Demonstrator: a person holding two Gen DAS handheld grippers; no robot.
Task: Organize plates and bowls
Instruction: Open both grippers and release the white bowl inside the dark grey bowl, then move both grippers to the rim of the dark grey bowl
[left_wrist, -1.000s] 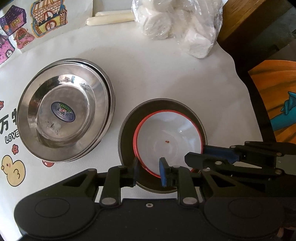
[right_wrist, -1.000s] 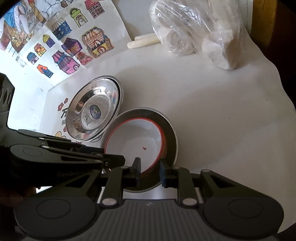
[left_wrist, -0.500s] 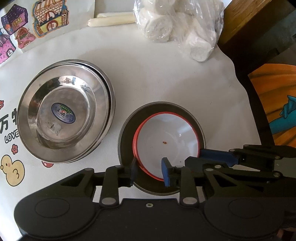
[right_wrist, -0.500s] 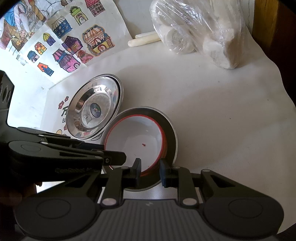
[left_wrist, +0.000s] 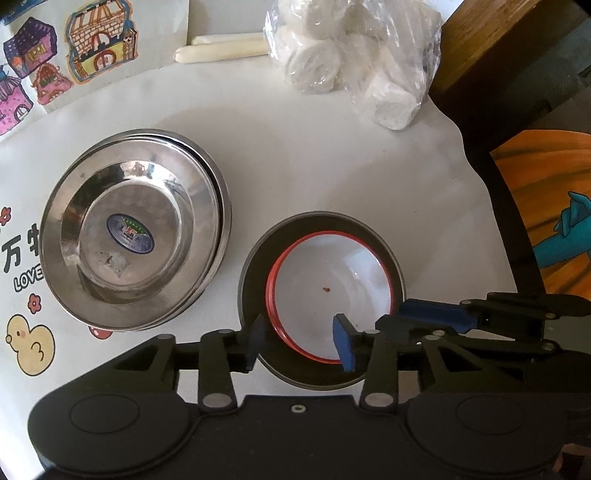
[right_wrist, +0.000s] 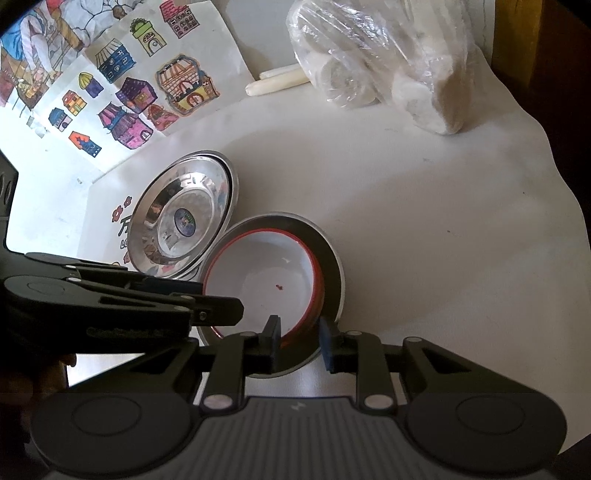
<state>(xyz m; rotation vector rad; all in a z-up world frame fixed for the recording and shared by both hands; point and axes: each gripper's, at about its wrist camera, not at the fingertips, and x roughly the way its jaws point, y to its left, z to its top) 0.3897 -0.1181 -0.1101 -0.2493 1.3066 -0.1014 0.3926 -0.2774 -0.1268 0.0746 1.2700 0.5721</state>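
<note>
White bowl (left_wrist: 325, 291): it is white inside with a thin red rim. A tiny red speck sits on its bottom. It sits inside a dark metal bowl.
Dark metal bowl (left_wrist: 255, 266): it is round and gray, wider than the white bowl, with a dark inside wall. It stands on the surface near the front edge, toward the right side.
Steel plates (left_wrist: 133, 229): they are shiny and silver, stacked one in another. The top one has a blue oval sticker in the middle. They lie just beside the dark metal bowl, on its left, and seem to touch it in the right wrist view.
Surface (left_wrist: 314, 155): it has a white cover. Colored house drawings (left_wrist: 74, 51) lie at the back left corner.
Bag (left_wrist: 351, 55): a clear bag of white round things lies at the back edge, with pale sticks (left_wrist: 221, 50) next to it.
Left gripper (left_wrist: 297, 341): its jaws are opening. The red rim of the white bowl is between them, but the blue pads do not press on it.
Right gripper (right_wrist: 299, 343): its jaws are narrow, with the near edge of both bowls between the pads. I cannot tell if they squeeze it.
</note>
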